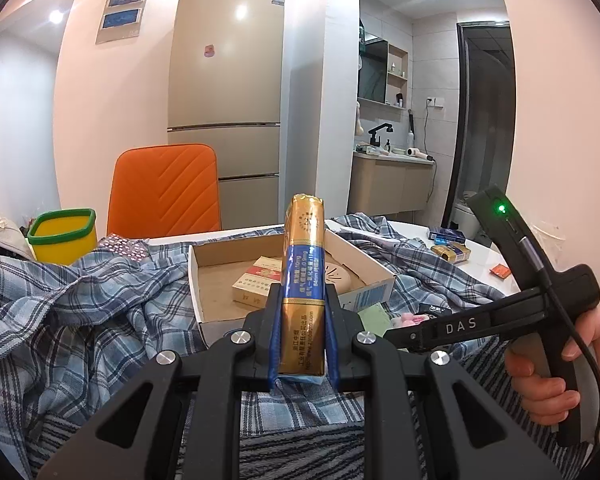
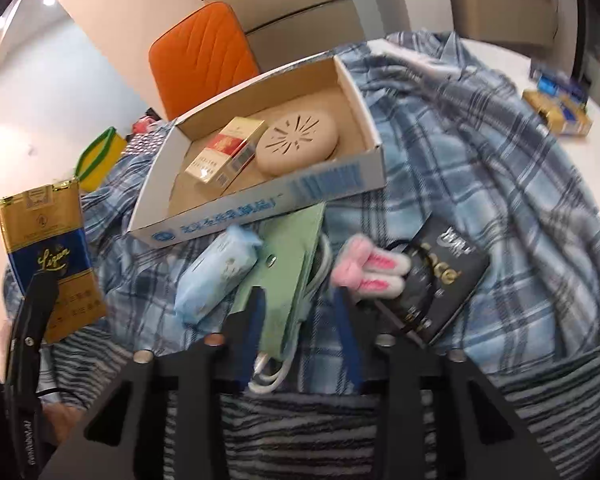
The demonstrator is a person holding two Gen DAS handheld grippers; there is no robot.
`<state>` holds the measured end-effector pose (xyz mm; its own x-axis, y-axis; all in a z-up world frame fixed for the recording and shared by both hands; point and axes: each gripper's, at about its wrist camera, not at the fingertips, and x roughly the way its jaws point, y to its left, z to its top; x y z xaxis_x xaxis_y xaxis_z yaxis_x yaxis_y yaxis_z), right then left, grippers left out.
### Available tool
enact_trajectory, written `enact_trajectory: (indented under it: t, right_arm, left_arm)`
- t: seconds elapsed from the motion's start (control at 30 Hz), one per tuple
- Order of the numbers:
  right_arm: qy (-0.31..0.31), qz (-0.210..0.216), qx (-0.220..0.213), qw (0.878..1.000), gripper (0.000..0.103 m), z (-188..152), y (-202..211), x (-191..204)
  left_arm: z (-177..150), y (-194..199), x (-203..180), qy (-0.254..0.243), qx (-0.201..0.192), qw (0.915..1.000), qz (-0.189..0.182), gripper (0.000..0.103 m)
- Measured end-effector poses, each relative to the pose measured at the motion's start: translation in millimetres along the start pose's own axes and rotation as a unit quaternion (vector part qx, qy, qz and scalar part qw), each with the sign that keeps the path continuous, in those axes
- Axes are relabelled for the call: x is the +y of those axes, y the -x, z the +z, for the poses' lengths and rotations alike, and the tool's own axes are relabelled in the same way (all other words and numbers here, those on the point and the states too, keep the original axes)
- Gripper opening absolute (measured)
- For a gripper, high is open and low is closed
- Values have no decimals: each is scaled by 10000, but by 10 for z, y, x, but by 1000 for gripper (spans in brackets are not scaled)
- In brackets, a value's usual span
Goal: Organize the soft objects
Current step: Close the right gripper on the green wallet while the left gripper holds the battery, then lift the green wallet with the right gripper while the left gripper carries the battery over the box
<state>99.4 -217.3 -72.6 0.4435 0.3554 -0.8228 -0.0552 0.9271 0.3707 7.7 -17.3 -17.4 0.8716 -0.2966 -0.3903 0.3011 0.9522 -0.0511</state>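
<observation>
Two claws work this step. The left claw (image 1: pixel 302 336) is clamped on the narrow sides of a gold and blue cigarette pack (image 1: pixel 303 280), held upright and clear of the plaid cloth (image 1: pixel 80 300) that covers the counter. The right claw (image 2: pixel 302 340) stands apart with nothing pressed between its pads; it points steeply down over a green flat item (image 2: pixel 288 276) with a white cord (image 2: pixel 272 376) beneath it.

Task items and where they lie:
1. Cardboard box (image 2: pixel 260 208): open, resting on the plaid cloth, already holding a red and white pack (image 2: pixel 228 152) and a beige round disc (image 2: pixel 296 144).
2. Blue tissue packet (image 2: pixel 216 272): just in front of the box wall, touching the left edge of the green item.
3. Pink plush clip (image 2: pixel 370 270): beside a black pack (image 2: pixel 440 284), right of the right claw's line.

Recommended procedure, judged from this layout:
1. Carry the held pack forward over the near box wall and lower it into the bare floor area at the left of the box before releasing.
2. Keep the pack upright until it clears the wall; a tilt risks catching the cardboard edge.
3. With the right claw, pick one target only. The cord may snag a finger and drag, so centre the pads on the chosen item.
4. Close gently on soft items; they likely compress and slip.
</observation>
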Motion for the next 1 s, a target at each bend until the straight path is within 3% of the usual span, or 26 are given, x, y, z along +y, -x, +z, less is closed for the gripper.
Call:
enact_trajectory:
  t: [0.13,0.2,0.43,0.7,0.83,1.0]
  right_arm:
    - [100,45,56,9999,41,-12,-45,45]
    - [193,121,132,9997,28,-9,-71,96]
    - [401,448,65,9982,27,47,-45,304]
    - [623,-63,358,9974,27,111,-426,507]
    - [982,-328,97,9946,10,38,-382,611]
    - [1486,-664,-661,9844,9,-92,-61,681]
  left_arm:
    - [-1,-4,-5,44,38,10000,8,17]
    - [-1,-3,-6,56,44,10000,9,17]
    - [3,7,-21,23,12,10000,42,17]
    - [2,4,-14,65,37,9999,103,17]
    - [3,12,-18,60,15,9999,138,17]
    - [4,38,8,131,-65,9996,228,17]
